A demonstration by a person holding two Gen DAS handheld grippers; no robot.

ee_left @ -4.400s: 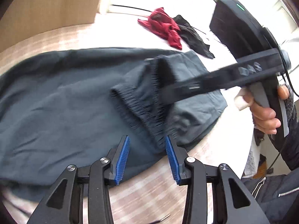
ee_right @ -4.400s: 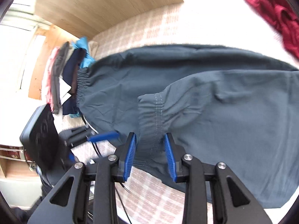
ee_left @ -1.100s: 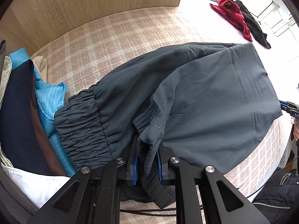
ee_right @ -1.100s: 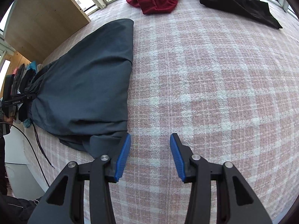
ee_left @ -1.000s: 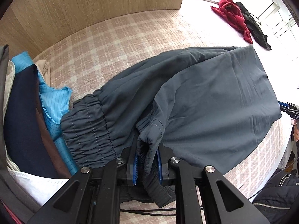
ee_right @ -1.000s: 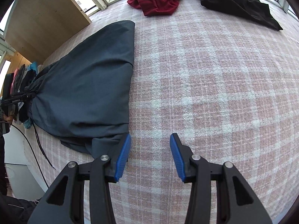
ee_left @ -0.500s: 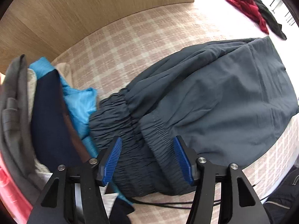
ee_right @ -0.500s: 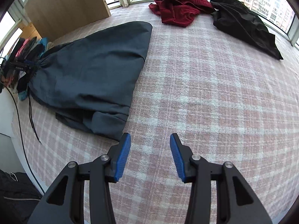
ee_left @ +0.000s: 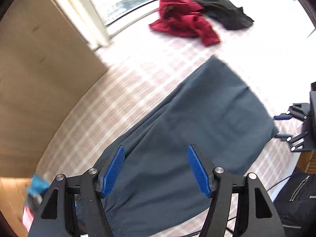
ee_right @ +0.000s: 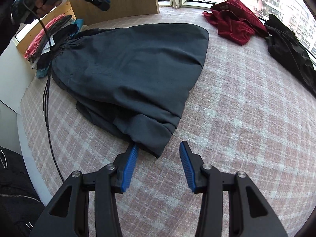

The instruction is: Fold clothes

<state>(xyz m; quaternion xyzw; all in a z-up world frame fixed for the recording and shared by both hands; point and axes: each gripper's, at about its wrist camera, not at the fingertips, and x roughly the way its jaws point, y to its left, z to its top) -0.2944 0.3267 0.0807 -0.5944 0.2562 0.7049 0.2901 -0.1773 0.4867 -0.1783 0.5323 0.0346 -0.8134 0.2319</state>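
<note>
Presently the grey trousers (ee_right: 128, 73) lay folded over on the checked bed cover (ee_right: 246, 118), with the stack of folded clothes (ee_right: 49, 37) touching their waistband end, and the red garment (ee_right: 235, 23) and black garment (ee_right: 286, 45) well apart beyond their far edge, judged still to be folded. The left gripper (ee_left: 156, 169), whose jaws had just been opening, hung above the trousers with nothing between its pads. The right gripper (ee_right: 158, 167) stood parted and empty just beside the trousers' near corner.
</note>
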